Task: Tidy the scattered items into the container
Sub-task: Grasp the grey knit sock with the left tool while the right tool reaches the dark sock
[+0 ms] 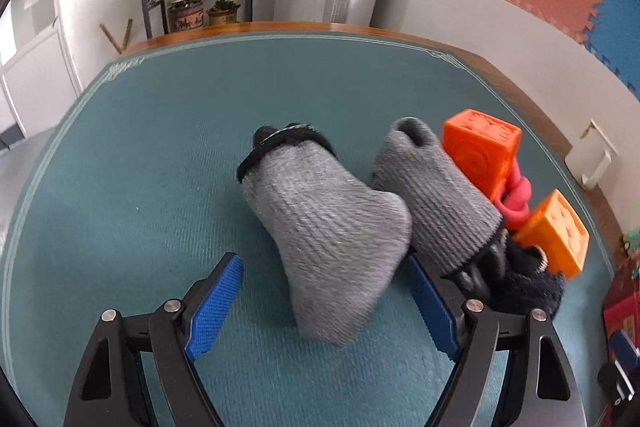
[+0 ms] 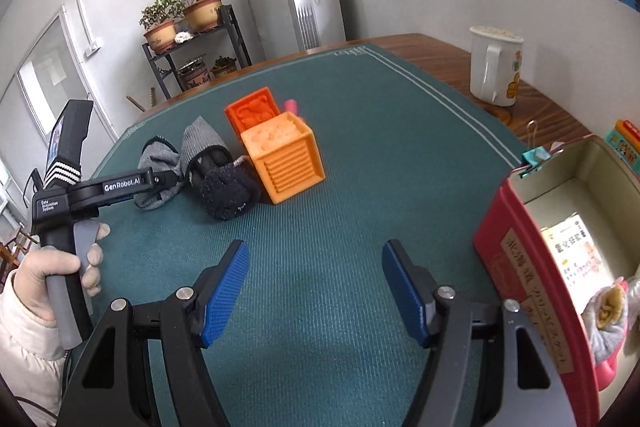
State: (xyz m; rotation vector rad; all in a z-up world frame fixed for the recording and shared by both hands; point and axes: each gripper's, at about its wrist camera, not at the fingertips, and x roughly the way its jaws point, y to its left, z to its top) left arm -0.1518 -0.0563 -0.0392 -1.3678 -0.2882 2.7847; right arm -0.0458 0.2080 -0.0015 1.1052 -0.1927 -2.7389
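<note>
Left wrist view: left gripper (image 1: 320, 303), jaws apart, straddles nearest grey sock (image 1: 328, 227); 2nd sock and orange cubes (image 1: 480, 151) at 2 o'clock. Best bet: close low on sock mid-fold.

Right wrist view: right gripper (image 2: 316, 291) apart, holding nothing; red container (image 2: 516, 259) at 3 o'clock w/ room inside.

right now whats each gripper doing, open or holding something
Left gripper: open, straddling the grey sock, not clamped.
Right gripper: open, empty.
</note>
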